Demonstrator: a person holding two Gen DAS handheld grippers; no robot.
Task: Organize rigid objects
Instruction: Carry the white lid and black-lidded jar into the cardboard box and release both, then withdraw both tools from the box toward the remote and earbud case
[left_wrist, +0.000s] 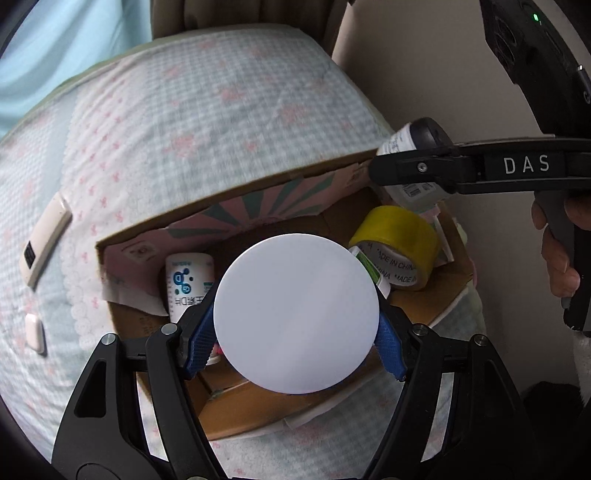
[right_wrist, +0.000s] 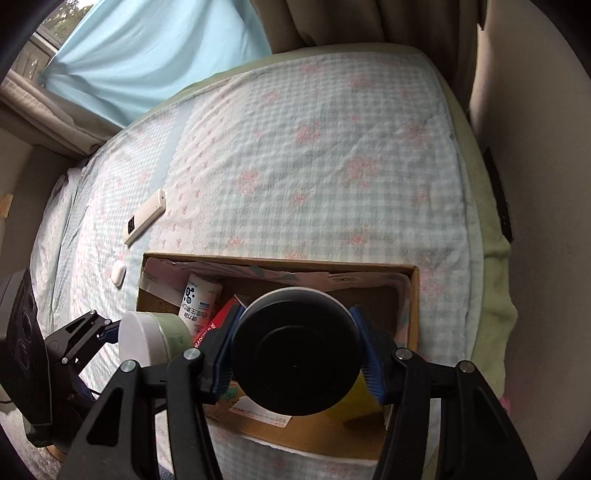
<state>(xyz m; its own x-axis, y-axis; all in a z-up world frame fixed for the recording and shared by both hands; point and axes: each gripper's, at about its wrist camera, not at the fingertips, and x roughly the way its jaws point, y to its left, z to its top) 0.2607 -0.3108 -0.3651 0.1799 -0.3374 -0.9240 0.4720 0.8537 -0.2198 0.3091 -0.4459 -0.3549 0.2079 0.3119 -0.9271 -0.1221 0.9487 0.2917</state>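
Your left claw (left_wrist: 295, 332) clamps the white-lidded jar (left_wrist: 295, 314), your right claw (right_wrist: 295, 354) clamps the black-capped bottle (right_wrist: 295, 350), both over the cardboard box (right_wrist: 413, 314) for packing.

Both tools are clamped on something round right now: the left tool (left_wrist: 295, 326) has its blue pads (left_wrist: 199, 341) pressed against either side of a white-lidded jar (left_wrist: 295, 314), and the right tool (right_wrist: 297, 343) has its pads squeezed the same way on a black-bottomed bottle (right_wrist: 295, 350). From the left wrist view the right tool reaches in from the right edge, held roughly level, and you can see the person's right hand (left_wrist: 559, 254) wrapped around its dark grip with fingers curled on the front. From the right wrist view the left tool sits low on the left side, just beside the right one.
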